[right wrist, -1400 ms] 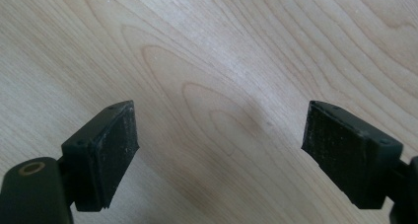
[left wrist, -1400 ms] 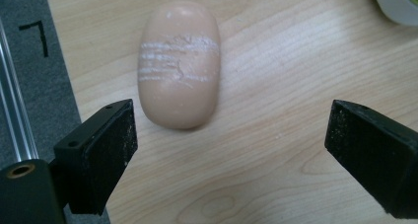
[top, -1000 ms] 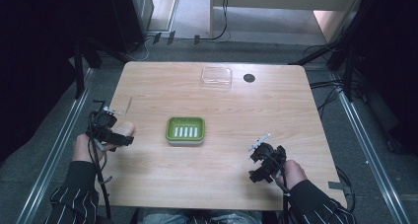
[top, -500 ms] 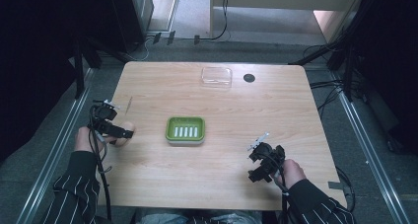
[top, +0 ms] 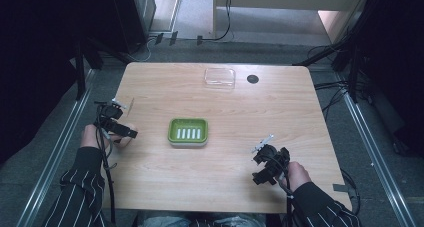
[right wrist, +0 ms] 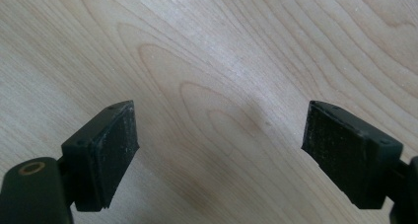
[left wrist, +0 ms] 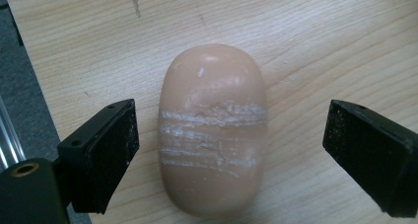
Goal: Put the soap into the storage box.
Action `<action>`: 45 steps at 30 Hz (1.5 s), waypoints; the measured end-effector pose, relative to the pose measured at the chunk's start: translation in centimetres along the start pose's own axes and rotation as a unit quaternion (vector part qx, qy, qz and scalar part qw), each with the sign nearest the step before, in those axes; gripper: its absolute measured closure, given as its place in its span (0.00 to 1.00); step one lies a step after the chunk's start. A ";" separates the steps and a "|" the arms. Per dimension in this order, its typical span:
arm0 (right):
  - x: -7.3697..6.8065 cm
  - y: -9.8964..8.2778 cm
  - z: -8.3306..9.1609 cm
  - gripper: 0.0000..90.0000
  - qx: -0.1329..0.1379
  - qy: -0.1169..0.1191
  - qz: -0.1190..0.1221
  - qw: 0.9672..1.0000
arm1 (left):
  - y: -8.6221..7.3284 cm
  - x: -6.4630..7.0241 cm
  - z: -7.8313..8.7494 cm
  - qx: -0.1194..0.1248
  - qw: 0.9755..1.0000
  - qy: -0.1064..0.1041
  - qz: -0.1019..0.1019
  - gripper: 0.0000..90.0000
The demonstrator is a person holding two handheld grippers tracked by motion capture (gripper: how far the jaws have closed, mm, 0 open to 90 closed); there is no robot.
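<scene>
**Now: left tool straddles the soap**

The soap bar lies on the surface near its left edge, long axis running along the left tool, between open jaws, which have just been closing slightly without touching it. The right tool, open and empty, sits well apart.

You had the high view looking down over the whole table; both gripper views stared close at its wood, which all three shared.

Green tray, clear lid, table
</scene>
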State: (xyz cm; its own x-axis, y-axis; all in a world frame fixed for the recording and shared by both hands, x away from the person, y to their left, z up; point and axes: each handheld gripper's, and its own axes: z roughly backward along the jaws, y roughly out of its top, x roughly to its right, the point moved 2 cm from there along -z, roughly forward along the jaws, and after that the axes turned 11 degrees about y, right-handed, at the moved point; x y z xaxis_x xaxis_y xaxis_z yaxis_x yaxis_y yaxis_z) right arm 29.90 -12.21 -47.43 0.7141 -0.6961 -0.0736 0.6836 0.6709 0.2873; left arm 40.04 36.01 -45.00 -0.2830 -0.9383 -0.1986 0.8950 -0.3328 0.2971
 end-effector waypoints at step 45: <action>-0.1 -0.1 0.1 0.16 0.002 0.002 -0.002 1.000 | -0.7 0.4 -1.7 -0.005 1.000 0.010 -0.018 0.37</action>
State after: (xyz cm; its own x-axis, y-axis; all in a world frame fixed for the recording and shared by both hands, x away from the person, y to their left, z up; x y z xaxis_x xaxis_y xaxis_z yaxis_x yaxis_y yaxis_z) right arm 29.79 -12.26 -47.36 0.7118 -0.6981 -0.0779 0.6859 0.6668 0.2914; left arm 39.93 35.98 -46.90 -0.3083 -0.9237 -0.2273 0.8878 -0.3653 0.2801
